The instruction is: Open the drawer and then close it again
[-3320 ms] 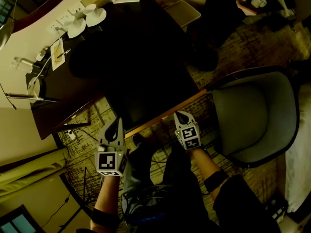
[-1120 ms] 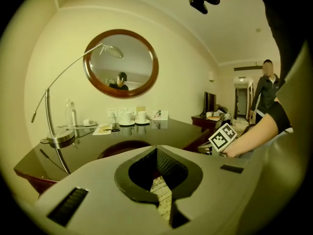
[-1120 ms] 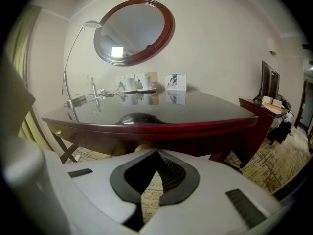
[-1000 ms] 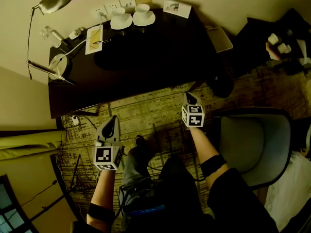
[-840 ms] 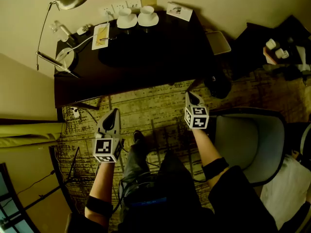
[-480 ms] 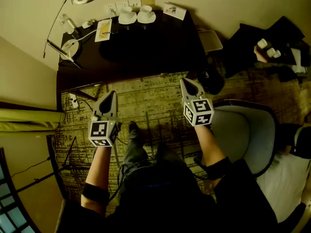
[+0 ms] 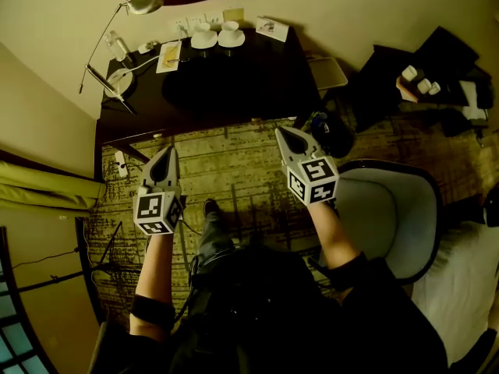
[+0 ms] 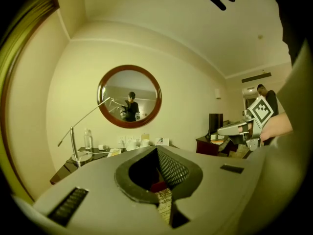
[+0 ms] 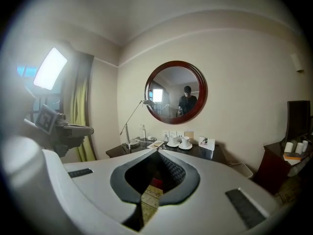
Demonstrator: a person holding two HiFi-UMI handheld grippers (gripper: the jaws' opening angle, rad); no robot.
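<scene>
Showing only its dark top, the desk [image 7: 273,72] hides its drawer.

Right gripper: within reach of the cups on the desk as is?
Probably not: right gripper hangs over the carpet, short of the desk, and the cups sit at its far edge. Nothing blocks the path.

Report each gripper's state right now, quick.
Left gripper: shut, holding nothing.
Right gripper: shut, holding nothing.
</scene>
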